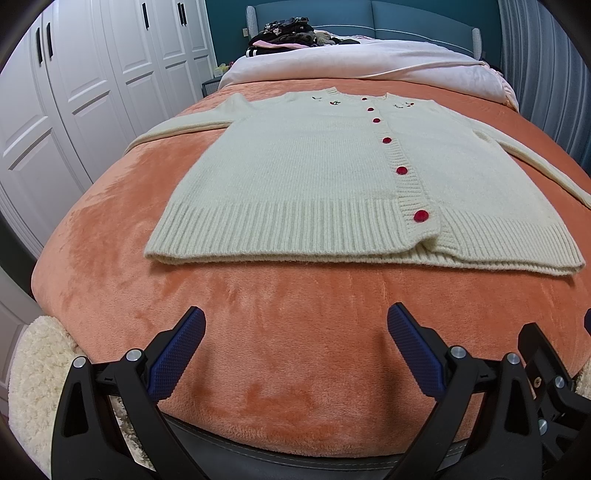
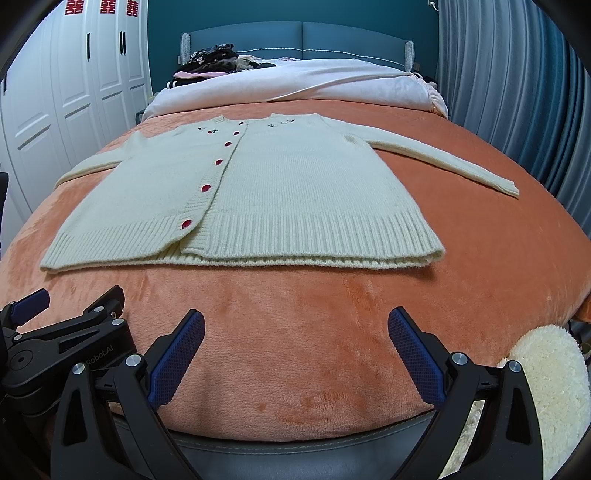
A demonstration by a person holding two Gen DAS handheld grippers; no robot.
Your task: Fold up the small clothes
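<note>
A cream knit cardigan (image 1: 306,177) with red buttons lies flat and buttoned on the orange blanket (image 1: 258,314), both sleeves spread out sideways. It also shows in the right wrist view (image 2: 280,199). My left gripper (image 1: 295,332) is open and empty, held over the blanket near the bed's foot, short of the cardigan's ribbed hem. My right gripper (image 2: 295,332) is open and empty too, just beside the left one, also short of the hem. The left gripper's body shows at the left edge of the right wrist view (image 2: 66,339).
The orange blanket (image 2: 332,314) covers the bed. A pink-white duvet (image 1: 369,62) and a pile of dark clothes (image 1: 288,33) lie at the blue headboard. White wardrobe doors (image 1: 74,92) stand on the left, a grey curtain (image 2: 517,92) on the right. Fluffy cream cushions (image 1: 33,387) sit at the foot.
</note>
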